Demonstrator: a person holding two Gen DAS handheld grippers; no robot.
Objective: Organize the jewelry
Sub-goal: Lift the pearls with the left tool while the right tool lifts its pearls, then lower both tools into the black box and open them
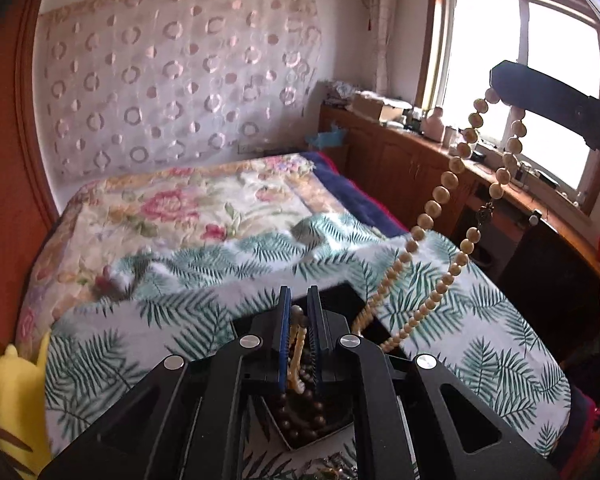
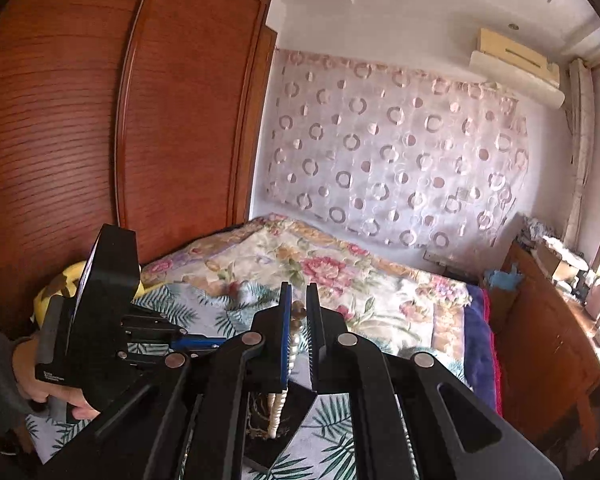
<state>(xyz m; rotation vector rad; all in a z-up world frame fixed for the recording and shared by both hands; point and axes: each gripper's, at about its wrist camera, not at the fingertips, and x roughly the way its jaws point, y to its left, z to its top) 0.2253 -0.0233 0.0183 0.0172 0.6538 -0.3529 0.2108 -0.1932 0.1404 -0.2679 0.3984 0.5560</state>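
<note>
A long cream bead necklace (image 1: 444,196) is stretched in the air between both grippers over the bed. My left gripper (image 1: 299,320) is shut on its lower end, above a black jewelry box (image 1: 340,300) that holds dark brown beads (image 1: 304,412). My right gripper (image 2: 299,312) is shut on the upper end; the beads (image 2: 278,408) hang from its jaws over the black box (image 2: 284,420). The right gripper also shows in the left wrist view (image 1: 508,88) at the upper right, with the necklace hanging from it. The left gripper shows in the right wrist view (image 2: 100,312) at the left.
The box sits on a palm-leaf sheet (image 1: 480,320) on the bed, with a floral quilt (image 1: 180,208) behind. A yellow plush toy (image 1: 8,392) lies at the left edge. A wooden cabinet with clutter (image 1: 412,148) runs under the window. A wooden wardrobe (image 2: 100,120) stands at the left.
</note>
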